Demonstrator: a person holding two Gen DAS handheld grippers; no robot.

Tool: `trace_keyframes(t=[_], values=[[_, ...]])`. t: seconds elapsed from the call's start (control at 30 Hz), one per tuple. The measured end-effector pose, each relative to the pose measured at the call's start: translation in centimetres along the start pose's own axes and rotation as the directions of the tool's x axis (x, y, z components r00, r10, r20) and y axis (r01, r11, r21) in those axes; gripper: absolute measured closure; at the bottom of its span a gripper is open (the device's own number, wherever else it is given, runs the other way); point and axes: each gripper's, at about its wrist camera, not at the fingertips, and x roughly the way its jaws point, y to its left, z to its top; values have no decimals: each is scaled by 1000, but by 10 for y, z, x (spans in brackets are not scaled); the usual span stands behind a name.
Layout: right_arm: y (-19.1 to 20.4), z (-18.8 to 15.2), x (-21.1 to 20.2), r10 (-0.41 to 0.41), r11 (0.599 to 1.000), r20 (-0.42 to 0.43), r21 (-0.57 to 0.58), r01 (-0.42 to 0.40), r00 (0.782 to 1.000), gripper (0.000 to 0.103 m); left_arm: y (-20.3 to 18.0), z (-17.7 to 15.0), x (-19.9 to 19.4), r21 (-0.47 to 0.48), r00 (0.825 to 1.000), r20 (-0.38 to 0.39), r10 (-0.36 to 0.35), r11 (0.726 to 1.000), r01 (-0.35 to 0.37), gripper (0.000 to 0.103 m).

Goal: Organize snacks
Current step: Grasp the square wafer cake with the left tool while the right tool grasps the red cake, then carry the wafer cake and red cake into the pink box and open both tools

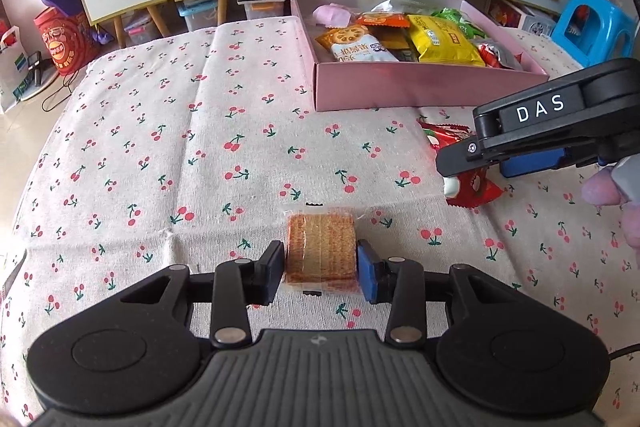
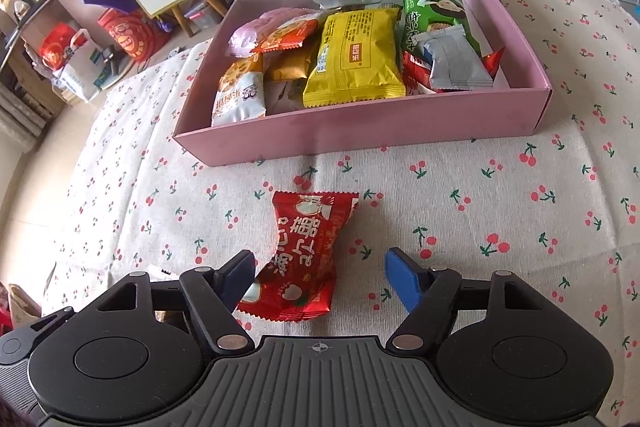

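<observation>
Left gripper (image 1: pixel 321 269): narrowly parted, both pads pressed on the sides of a clear-wrapped biscuit stack (image 1: pixel 320 251), which rests on the cloth (image 1: pixel 160 155).
Biscuit stack: square, orange-brown, grainy slices in shiny film; crimped ends stick out front and back of the jaws.
Right gripper (image 2: pixel 320 277): about half open; the dark left pad touches the red packet (image 2: pixel 300 259), the blue right pad stands clear of it, so nothing is gripped.
Red packet: glossy foil pillow, crinkled, lying flat and slightly askew on the cloth, just in front of the box (image 2: pixel 360 131).
Box: pink card, low straight walls, open top, near wall facing both grippers; set toward the far edge of the table.
Box contents: a yellow pouch (image 2: pixel 354 59), a green packet, a silver sachet, orange and white bags, piled loosely and filling most of the floor.
Open room: bare cloth between packet and box wall, and a wide empty stretch left of the biscuit stack.
Cloth: cream woven fabric with cherry print, creased in long folds, draping over the table's left edge.
Beyond: cluttered wooden drawer unit and a blue stool (image 1: pixel 596 27).
</observation>
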Motion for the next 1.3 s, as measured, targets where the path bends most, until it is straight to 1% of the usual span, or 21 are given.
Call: trace_keyframes(t=[0.03,0.07,0.1,0.13,0.2,0.33,0.53,0.93,1.13,1.3], values=[[0,0,0,-1,1000,1,0,1,1000,39,0,0,0,-2,1000,0,1,1000,-1,66],[0,1,0,-1,1000,2,0,1,1000,43,0,0,0,-2,1000,1,3,1000,-3,66],[0,1,0,-1,1000,2,1,1,1000,49,0,0,0,-1,1000,2,6,1000,-6,66],[0,1,0,-1,1000,2,0,1,1000,53,-1,1,0,0,1000,3,8,1000,-8,66],[0,2,0,-4,1000,1,-5,4,1000,65,-1,1,0,-2,1000,3,11,1000,-11,67],[-4,3,-1,2,1000,2,12,-2,1000,67,0,2,1,-13,1000,1,13,1000,-13,70],[-14,4,-5,-4,1000,5,25,4,1000,67,2,4,1,-33,1000,-10,8,999,-9,70],[-60,6,-20,-44,995,20,93,42,999,68,8,11,2,-99,999,-33,-8,995,5,71],[-79,7,-27,-42,989,16,139,39,999,68,9,16,3,-139,999,-36,-19,990,14,71],[-88,10,-35,-37,986,26,163,32,999,67,8,24,1,-159,999,-24,-26,987,22,71]])
